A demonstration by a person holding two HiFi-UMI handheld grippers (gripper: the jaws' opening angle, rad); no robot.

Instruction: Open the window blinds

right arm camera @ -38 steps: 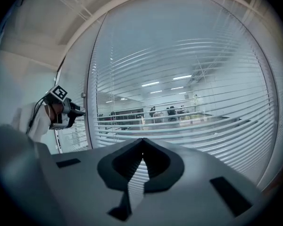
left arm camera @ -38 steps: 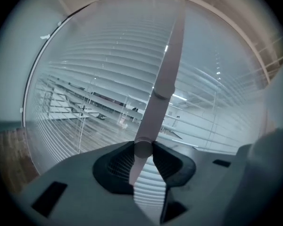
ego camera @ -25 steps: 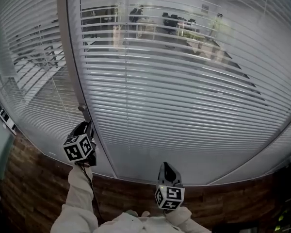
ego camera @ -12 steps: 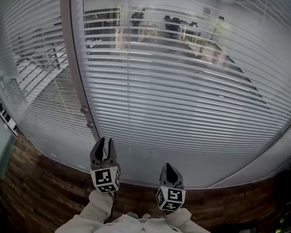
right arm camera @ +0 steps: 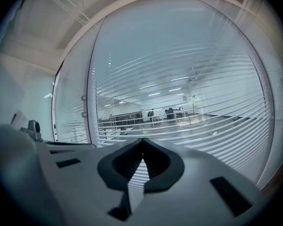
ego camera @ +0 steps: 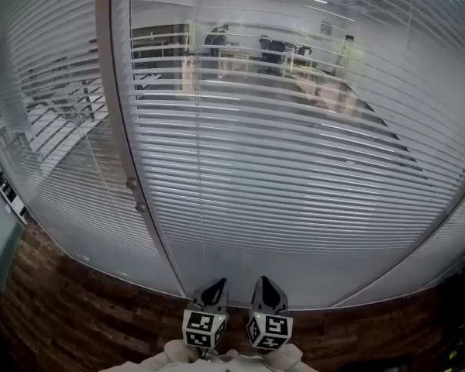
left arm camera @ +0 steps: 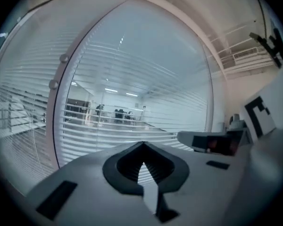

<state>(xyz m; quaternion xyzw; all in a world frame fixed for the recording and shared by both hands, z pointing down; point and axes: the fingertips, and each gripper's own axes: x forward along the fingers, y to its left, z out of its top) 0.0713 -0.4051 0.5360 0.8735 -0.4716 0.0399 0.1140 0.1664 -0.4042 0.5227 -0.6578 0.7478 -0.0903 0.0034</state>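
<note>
White horizontal blinds (ego camera: 294, 169) hang behind the glass, and an office shows between their slats. Two small round knobs (ego camera: 132, 183) sit on the grey frame post (ego camera: 112, 91) at the left; they also show in the left gripper view (left arm camera: 63, 58). My left gripper (ego camera: 217, 284) is low at the bottom centre, away from the glass; its jaws have just been closing and are shut with nothing between them (left arm camera: 142, 145). Right beside it, my right gripper (ego camera: 265, 281) is also shut and empty (right arm camera: 142, 140), pointing at the blinds (right arm camera: 188, 107).
A brown wood-patterned wall (ego camera: 77, 308) runs below the window. A second blind-covered pane (ego camera: 46, 130) lies left of the post. Desks and people (ego camera: 271, 45) show far beyond the glass.
My left gripper has come away from the knobs on the post, moving down and right to sit beside the right gripper. Its jaws, open half a second ago, are closed. The right gripper kept still.
</note>
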